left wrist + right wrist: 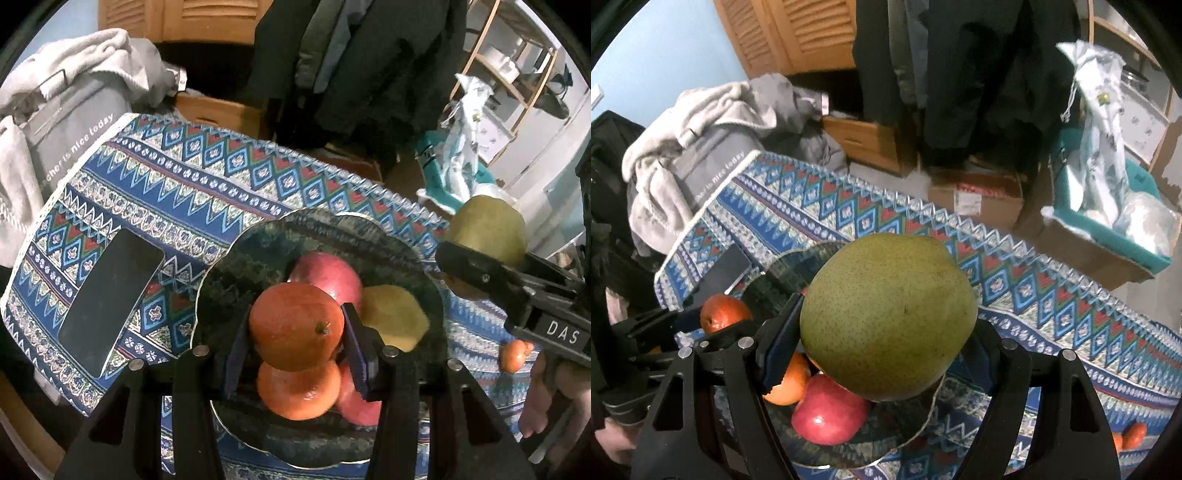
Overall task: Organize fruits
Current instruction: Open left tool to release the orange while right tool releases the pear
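Here the left tool [297, 332] is clenched on an orange [295, 325], its 2 blue pads pressing the fruit's sides, and it hangs over the dark green plate [240, 266]. The right tool [882, 332] grasps a large green pear [886, 314] between widely spread jaws, just over the plate's near rim on that side.

Both fruits look bound for the plate, so the step in hand is the set-down. To do it well, each tool should probably lower until its fruit rests on a bare patch of plate or settles into a stable hollow among the others before the jaws let go, since round fruit dropped onto round fruit may roll off. The pear is heavy and would best go low, not on top. The 2 tools are close, so lowering 1 at a time would avoid a knock.

Count on the plate: 1 orange [299, 391] below the held one, 2 red apples [327, 273], and 1 yellow fruit [395, 317]. Held: 1 orange, 1 pear. On the patterned cloth of the worktop [177, 192]: at least 1 small orange fruit [514, 355] near the right tool, and 1 dark phone [110, 299].
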### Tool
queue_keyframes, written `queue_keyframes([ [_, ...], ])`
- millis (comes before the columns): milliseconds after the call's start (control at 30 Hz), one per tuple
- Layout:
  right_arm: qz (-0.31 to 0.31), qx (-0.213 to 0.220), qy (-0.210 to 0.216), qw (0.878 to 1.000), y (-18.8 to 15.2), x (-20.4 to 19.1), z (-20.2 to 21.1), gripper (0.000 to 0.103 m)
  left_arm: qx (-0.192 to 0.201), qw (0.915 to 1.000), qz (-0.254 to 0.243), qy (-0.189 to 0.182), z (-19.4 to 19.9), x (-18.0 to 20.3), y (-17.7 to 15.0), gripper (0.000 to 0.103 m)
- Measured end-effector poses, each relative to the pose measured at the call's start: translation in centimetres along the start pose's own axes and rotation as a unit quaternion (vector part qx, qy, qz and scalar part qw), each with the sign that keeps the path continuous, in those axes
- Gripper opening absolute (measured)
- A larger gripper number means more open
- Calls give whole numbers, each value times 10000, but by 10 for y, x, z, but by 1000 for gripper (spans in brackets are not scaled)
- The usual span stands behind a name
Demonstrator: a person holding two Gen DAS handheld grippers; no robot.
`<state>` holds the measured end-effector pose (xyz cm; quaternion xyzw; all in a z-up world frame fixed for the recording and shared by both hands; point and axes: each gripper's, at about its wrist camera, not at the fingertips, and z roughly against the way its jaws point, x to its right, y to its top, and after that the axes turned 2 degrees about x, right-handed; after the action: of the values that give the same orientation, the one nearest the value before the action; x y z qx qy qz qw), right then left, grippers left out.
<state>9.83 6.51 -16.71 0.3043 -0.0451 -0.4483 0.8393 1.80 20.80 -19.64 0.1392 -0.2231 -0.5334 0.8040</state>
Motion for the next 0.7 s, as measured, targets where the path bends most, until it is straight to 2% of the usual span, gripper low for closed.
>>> queue_keyframes([
  [300,-18,-255,53,9997,-5,1,-27,78,-280,9992,296,43,-19,-14,0,49],
  [567,37,-399,70,9992,-6,1,-42,78,-376,9986,326,173,-27,-18,0,50],
  [700,116,-441,80,9989,-3,-2,-48,78,-388,9983,348,256,-26,-19,1,56],
])
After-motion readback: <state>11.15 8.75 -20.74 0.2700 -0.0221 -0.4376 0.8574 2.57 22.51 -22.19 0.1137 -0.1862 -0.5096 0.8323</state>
